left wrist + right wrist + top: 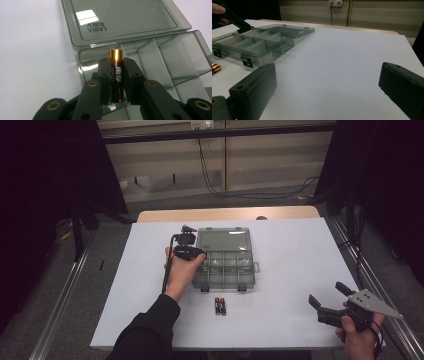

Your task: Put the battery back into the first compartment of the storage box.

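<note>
The left gripper [116, 82] pinched a battery [116, 75] over the open organizer box [175, 62], while the right gripper [327, 87] gaped wide, empty.

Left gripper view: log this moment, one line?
left gripper: shut on battery | over open organizer box, left end | right gripper: open, idle | two batteries on table

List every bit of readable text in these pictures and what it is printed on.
"AIRAJ": on the open lid of the box, with smaller characters beside it, seen upside down.
Print on the battery held by the left gripper: too blurred.
White label on the box's front: too small.
</note>
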The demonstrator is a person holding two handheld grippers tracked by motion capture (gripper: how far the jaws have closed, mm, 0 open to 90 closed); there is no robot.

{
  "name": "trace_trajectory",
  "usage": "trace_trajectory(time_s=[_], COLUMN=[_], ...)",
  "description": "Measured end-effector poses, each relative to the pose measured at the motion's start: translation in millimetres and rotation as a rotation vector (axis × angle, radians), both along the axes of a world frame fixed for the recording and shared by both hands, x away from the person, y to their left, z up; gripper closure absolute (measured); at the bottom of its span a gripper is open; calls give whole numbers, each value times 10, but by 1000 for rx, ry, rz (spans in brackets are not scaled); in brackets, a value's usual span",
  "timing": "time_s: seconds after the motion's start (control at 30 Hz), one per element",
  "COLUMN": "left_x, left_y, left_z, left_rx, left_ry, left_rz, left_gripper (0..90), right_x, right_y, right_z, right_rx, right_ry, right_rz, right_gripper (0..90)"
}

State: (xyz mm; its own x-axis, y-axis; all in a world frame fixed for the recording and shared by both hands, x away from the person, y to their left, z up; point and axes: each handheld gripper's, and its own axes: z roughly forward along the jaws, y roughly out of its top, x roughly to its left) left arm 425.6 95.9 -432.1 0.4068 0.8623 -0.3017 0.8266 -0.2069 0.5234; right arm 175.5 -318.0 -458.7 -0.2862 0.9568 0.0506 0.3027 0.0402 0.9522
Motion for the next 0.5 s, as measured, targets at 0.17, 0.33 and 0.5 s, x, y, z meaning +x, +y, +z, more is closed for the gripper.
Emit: trace_trajectory(time_s=[0.17, 0.33, 0.5], left_x=[-14, -52, -93], left_y=[-1, -3, 40], left_z=[22, 59, 120], left_rx=[-6, -16, -62], left_ry=[-10, -19, -27], left_rz=[-8, -19, -29], left_gripper=[711, 523, 362], right_x=[2, 5, 6], right_y=[2, 7, 16], right_z=[-2, -5, -3], right_rx=[2, -4, -4], right_ry=[-1, 1, 2], right_rz=[1, 2, 2], right_gripper=[12, 12, 12])
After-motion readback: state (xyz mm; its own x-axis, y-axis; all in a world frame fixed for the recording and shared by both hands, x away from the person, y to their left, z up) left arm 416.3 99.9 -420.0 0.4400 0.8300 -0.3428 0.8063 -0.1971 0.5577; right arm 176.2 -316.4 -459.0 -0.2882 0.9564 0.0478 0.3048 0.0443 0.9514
